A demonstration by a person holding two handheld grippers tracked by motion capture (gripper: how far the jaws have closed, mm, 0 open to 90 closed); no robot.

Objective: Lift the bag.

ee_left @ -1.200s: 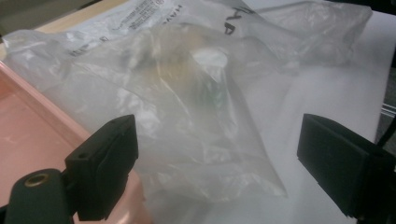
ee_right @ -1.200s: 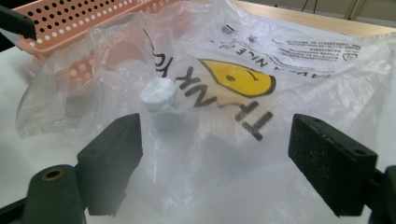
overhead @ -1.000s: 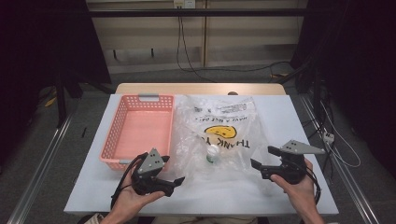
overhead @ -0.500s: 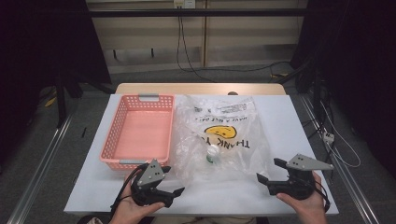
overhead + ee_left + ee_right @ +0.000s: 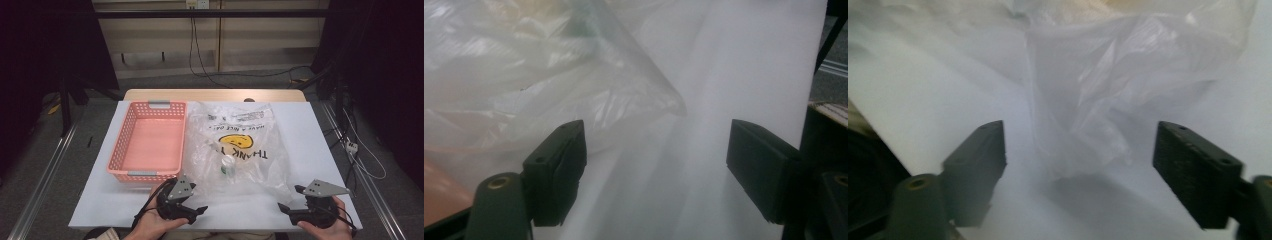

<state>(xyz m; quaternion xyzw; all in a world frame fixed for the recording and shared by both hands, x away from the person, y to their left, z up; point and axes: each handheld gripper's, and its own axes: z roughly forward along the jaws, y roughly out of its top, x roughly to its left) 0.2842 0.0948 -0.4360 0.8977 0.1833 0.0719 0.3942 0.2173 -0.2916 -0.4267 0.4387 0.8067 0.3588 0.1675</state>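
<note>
Clear plastic bag [image 5: 240,150], printed w/ a yellow smiley and "THANK YOU", lies flat on the white table [image 5: 320,130], just right of the pink basket [image 5: 147,142]. A small white-capped bottle [image 5: 228,165] sits inside the bag, toward its near edge.

Step in hand, as judged: approach, pre-grasp. Both grippers rest at the table's near edge, each in a hand, neither touching the bag. Left gripper [image 5: 199,210] is near-left of the bag, jaws pointing right; right gripper [image 5: 284,207] is near-right, jaws pointing left.

Jaws: both pairs spread wide, holding nothing. In the left gripper view the bag's near corner [image 5: 574,85] lies beyond the jaw tips, mostly over toward the left jaw, w/ bare table between the two jaws. In the right gripper view a crumpled fold of the bag [image 5: 1098,100] sits ahead, roughly centred in the gap but past the tips, not yet between them.

Next move prob. calls for: advance each gripper toward the bag's near edge, get a film layer between the jaws, then close. Film is thin and slippery, so a low, flat approach looks needed to catch one layer w/o pushing the bag away. Bottle should then come out toward the basket, presumably.
</note>
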